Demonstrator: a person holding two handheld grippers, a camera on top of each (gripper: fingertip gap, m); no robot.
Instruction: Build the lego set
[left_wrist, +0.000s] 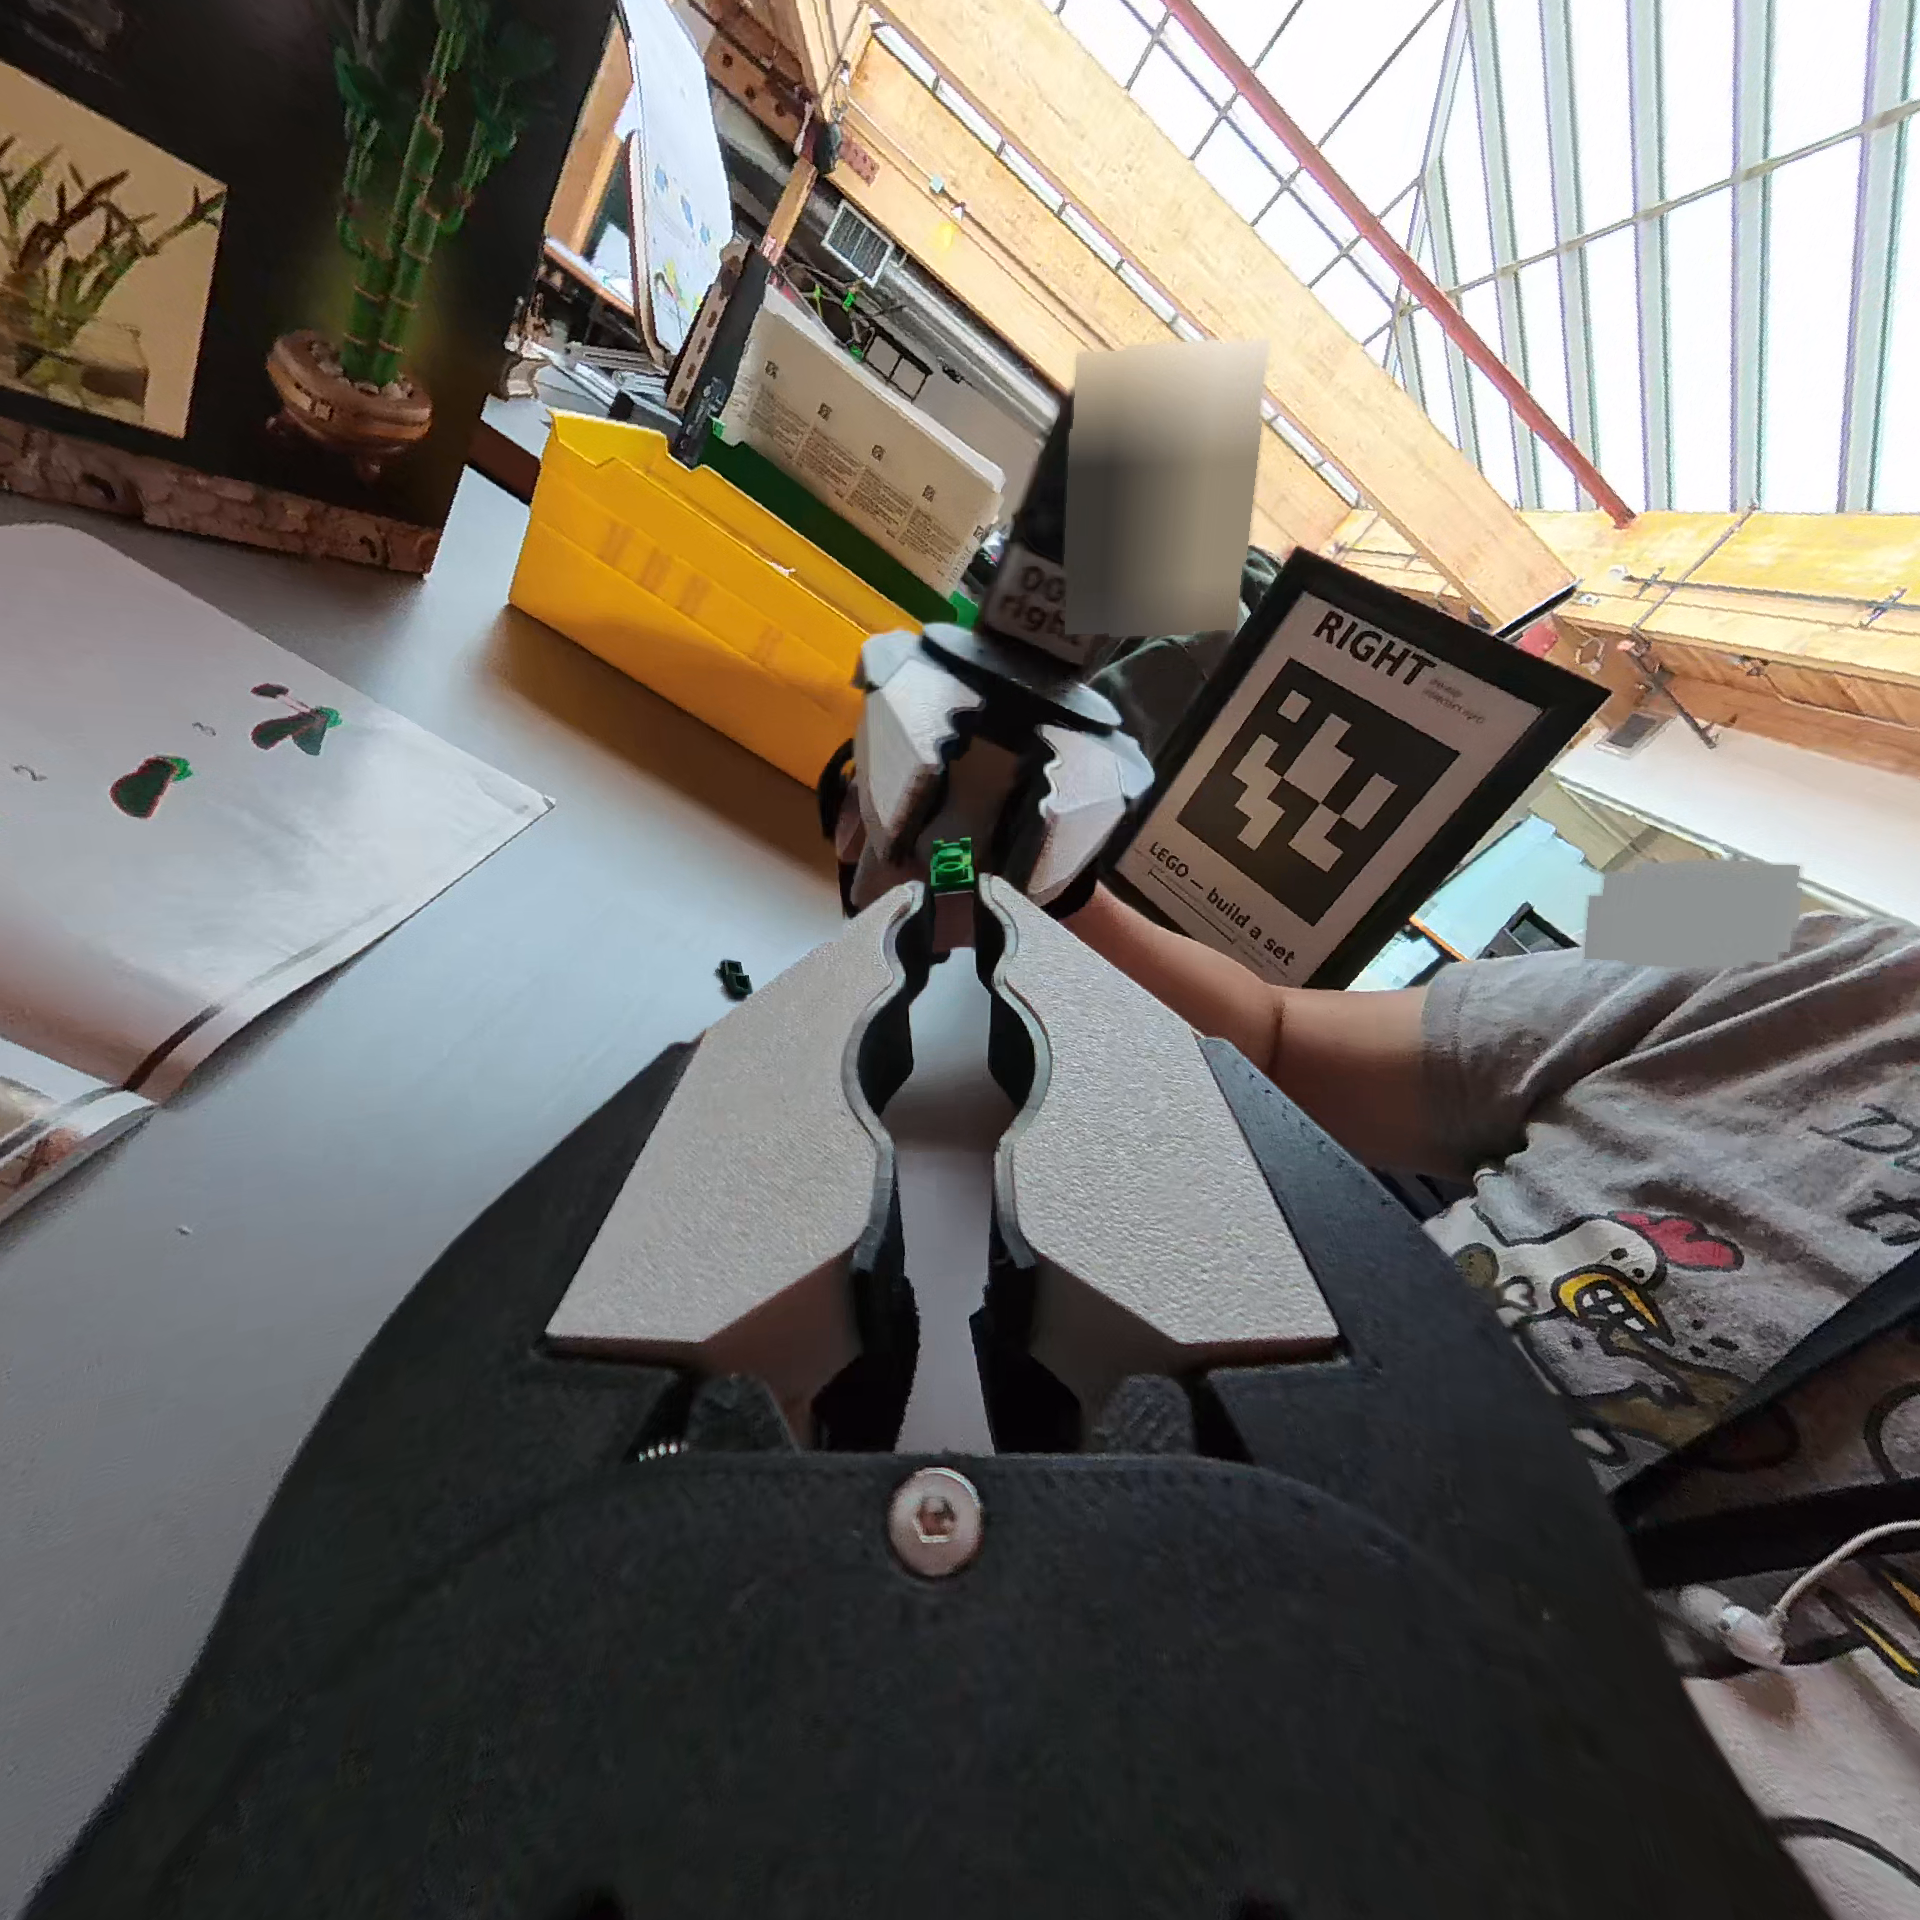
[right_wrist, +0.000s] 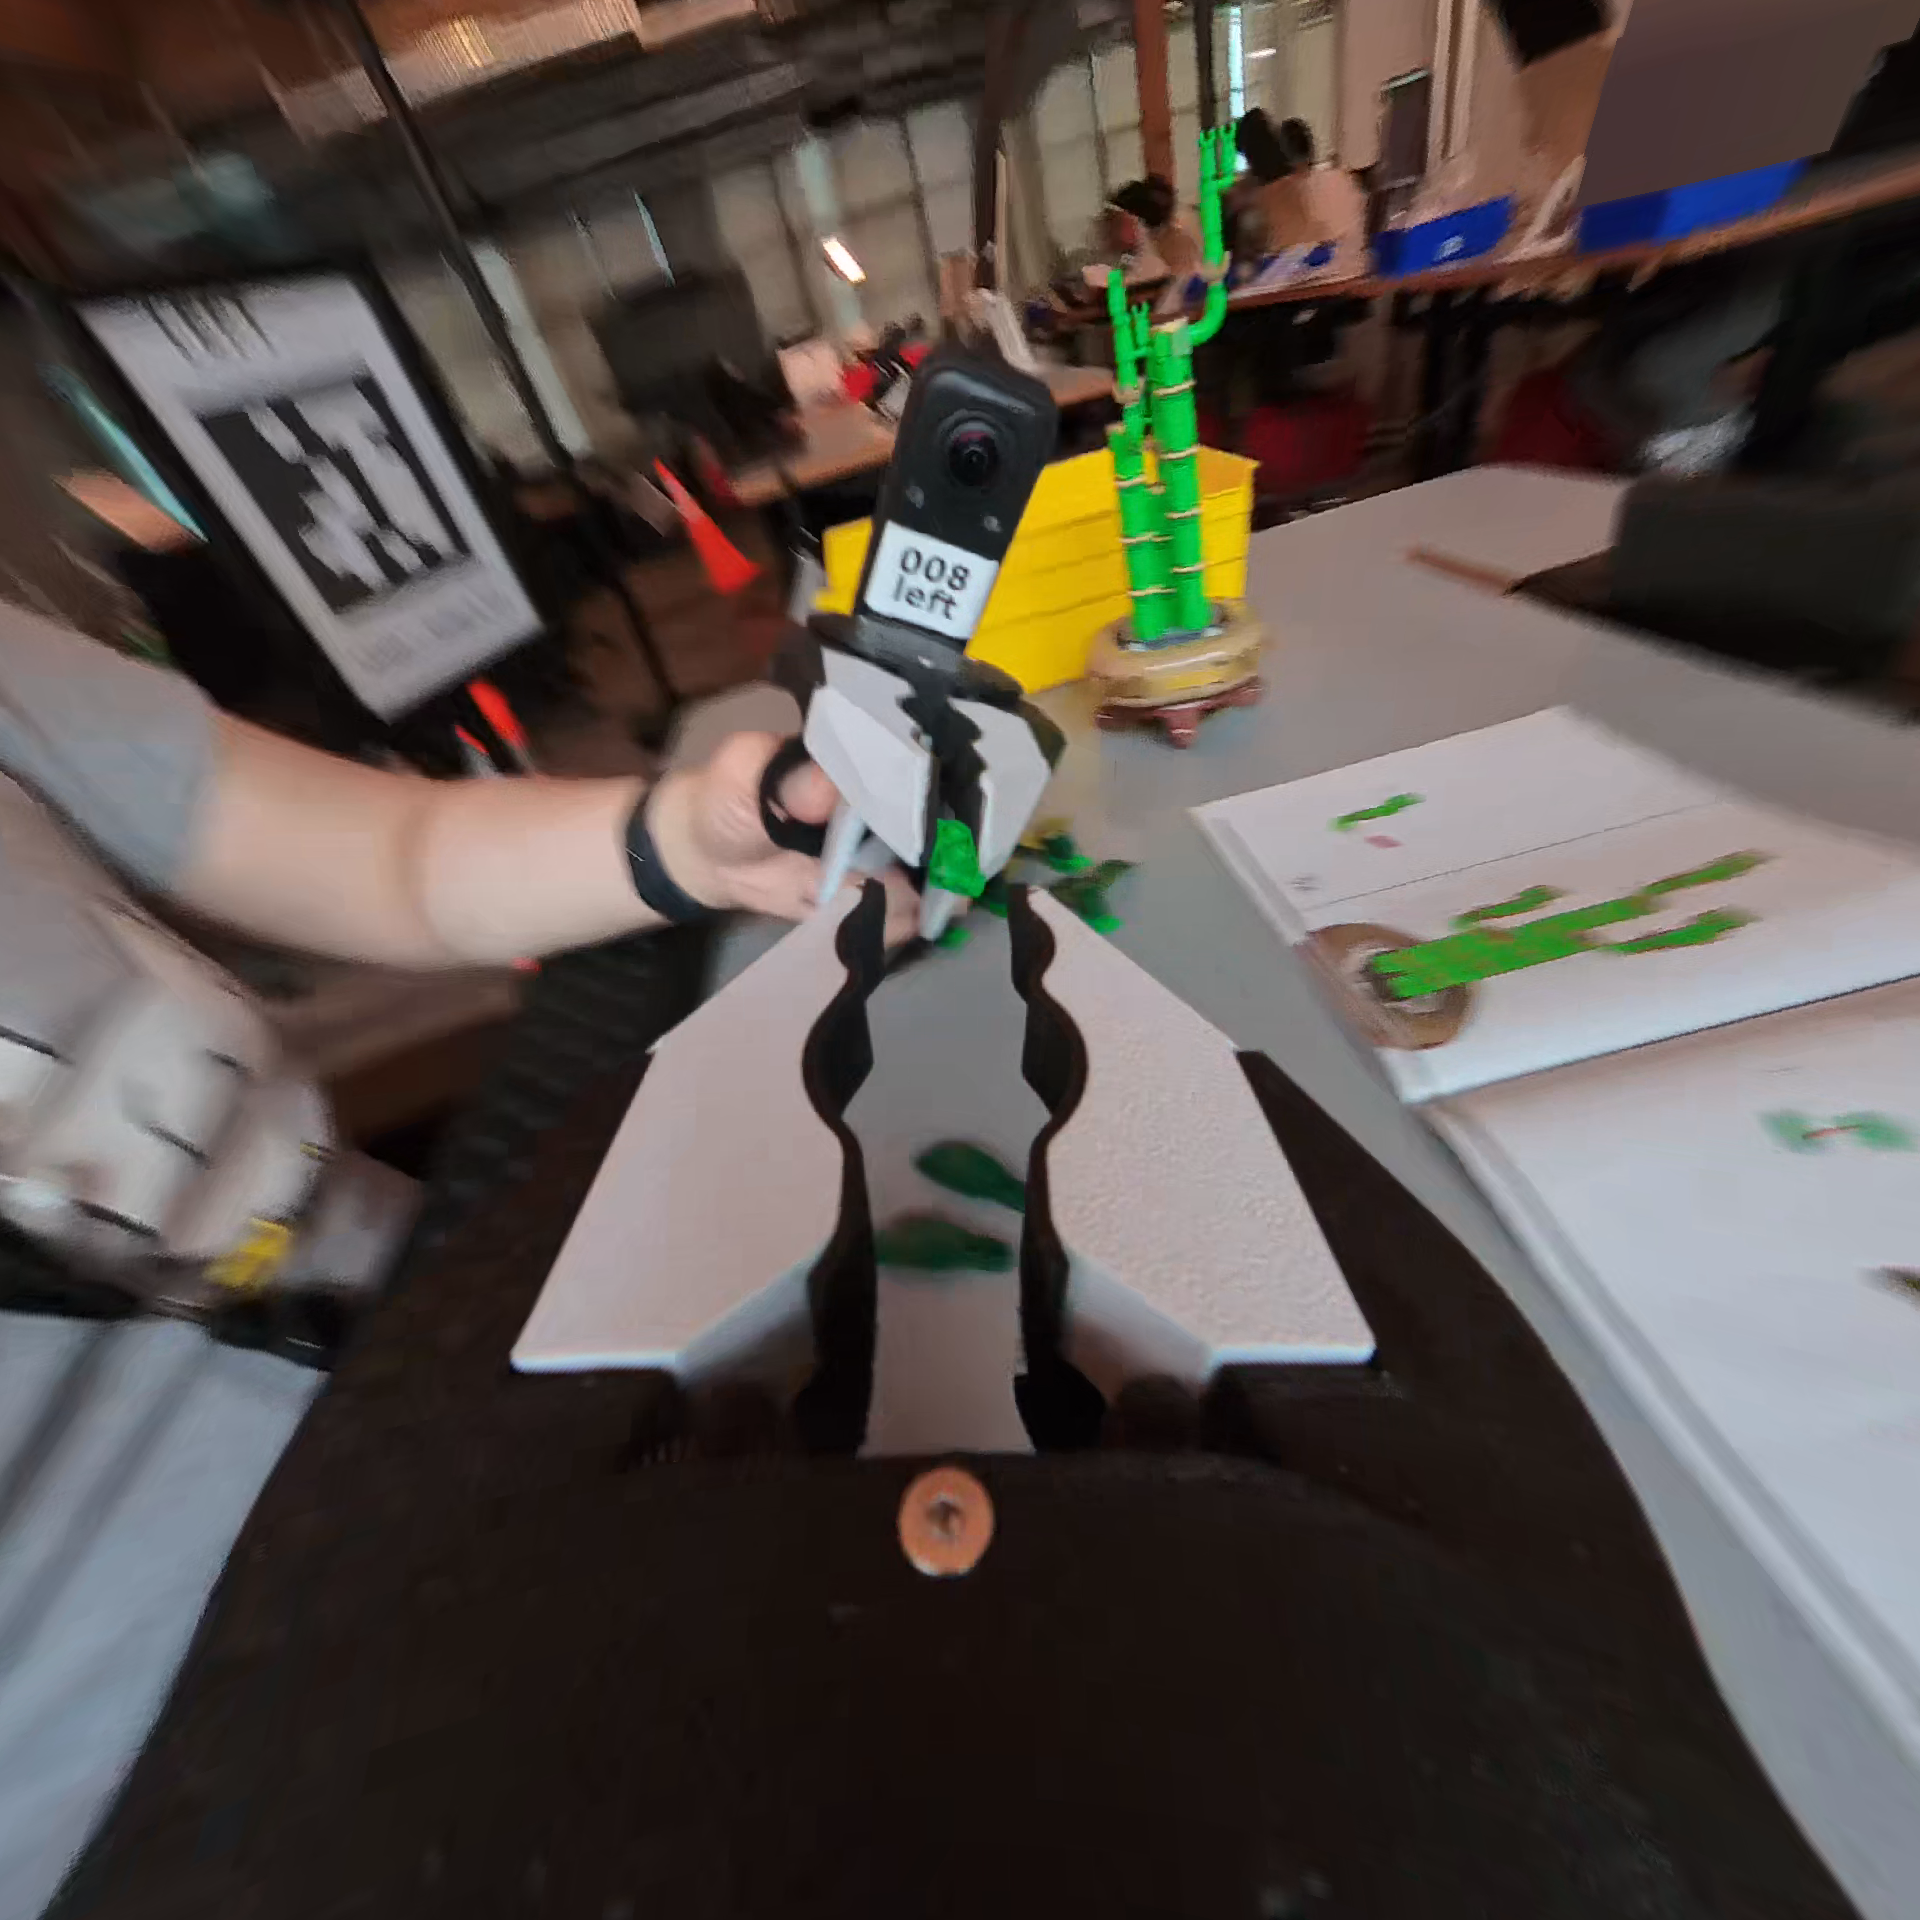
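Your left gripper (left_wrist: 948, 896) is clamped on a small green brick (left_wrist: 951, 864), raised over the grey table (left_wrist: 416, 1039). Your right gripper (right_wrist: 948, 906) faces it, fingers apart, empty. Loose green leaf pieces (right_wrist: 961, 1174) lie beneath; the bamboo model (right_wrist: 1174, 499) stands before the yellow bin (right_wrist: 1049, 582), instruction booklet (right_wrist: 1558, 894) alongside.

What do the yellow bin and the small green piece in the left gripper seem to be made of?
Yellow bin: apparently rigid moulded plastic, with an even opaque colour and ribbed walls.
Green piece, pinched in the left gripper: looks like hard glossy plastic, with crisp edges and a moulded stud; it is too small to tell more.
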